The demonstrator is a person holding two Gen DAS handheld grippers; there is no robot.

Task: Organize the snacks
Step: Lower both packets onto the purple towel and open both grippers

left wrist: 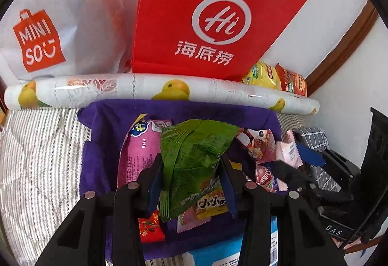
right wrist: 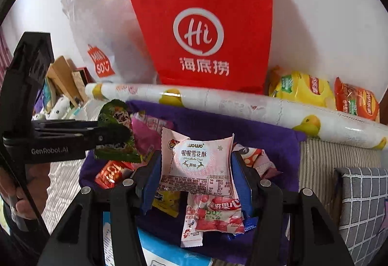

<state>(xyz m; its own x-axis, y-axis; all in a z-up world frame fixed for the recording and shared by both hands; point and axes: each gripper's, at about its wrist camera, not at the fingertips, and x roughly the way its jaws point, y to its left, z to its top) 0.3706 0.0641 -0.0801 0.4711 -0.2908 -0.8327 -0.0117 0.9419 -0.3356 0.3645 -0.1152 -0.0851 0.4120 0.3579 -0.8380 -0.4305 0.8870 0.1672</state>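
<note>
The left gripper [left wrist: 191,169] has its two fingers pinched on a green snack packet [left wrist: 194,156], which stands crumpled between the blue pads and rises above the fingertips. The right gripper [right wrist: 196,169] has its fingers closed against the two side edges of a pale pink snowflake-crisp packet [right wrist: 196,156], held upright between the pads with its printed face toward the camera. Below and beyond both sets of fingers lies a purple cloth [left wrist: 101,144] carrying the loose snacks: a pink packet [left wrist: 140,152] just left of the left gripper's fingers, a small red packet [left wrist: 150,227] beneath the left finger, a yellow packet [left wrist: 211,205] under the green one, and a strawberry fruit packet [right wrist: 218,215] beneath the right gripper's fingers. Past the fingertips, at the far edge of the cloth, a long roll printed with yellow fruit [left wrist: 157,91] lies across the scene. Behind the roll stand a red paper bag [left wrist: 213,11] and, to its left, a white shopping bag [left wrist: 60,30]; yellow and orange snack bags [right wrist: 315,91] sit to the right of the red bag. The cloth rests on striped bedding [left wrist: 36,156]. A grey checked cushion [right wrist: 363,205] lies to the right of the right gripper's fingers. In the right wrist view a person's hand [right wrist: 26,195] grips the left gripper's handle at the left edge.
</note>
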